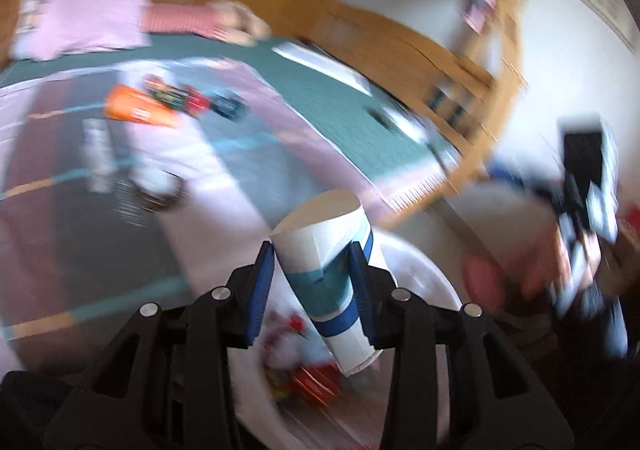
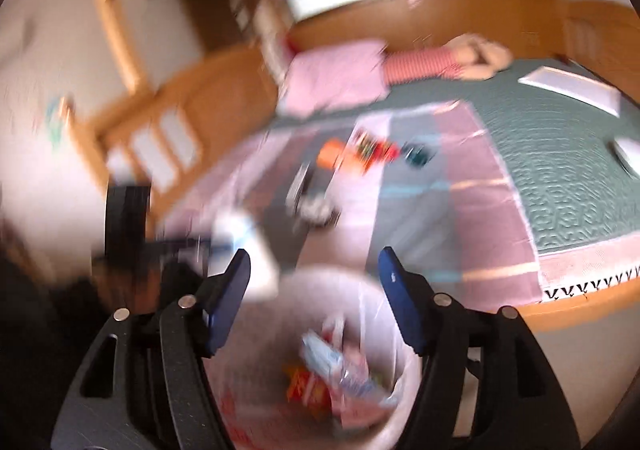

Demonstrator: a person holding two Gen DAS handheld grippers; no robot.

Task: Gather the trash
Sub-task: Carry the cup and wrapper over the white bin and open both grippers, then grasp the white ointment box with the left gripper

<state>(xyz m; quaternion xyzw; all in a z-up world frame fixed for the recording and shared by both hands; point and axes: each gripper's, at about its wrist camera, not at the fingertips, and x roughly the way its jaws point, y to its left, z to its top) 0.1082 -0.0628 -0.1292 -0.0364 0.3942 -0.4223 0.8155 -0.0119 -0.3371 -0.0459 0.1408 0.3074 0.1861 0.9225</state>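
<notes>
Your left hand-held gripper is clamping a white and blue paper cup, tilted above the white trash bin. Your right hand-held gripper is standing with jaws apart and nothing between them, over the same bin, where wrappers are lying. More trash is lying far off on the bed.

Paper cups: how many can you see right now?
1. The paper cup is clamped in the left gripper above the bin. Blur may hide others among the bed litter.
</notes>
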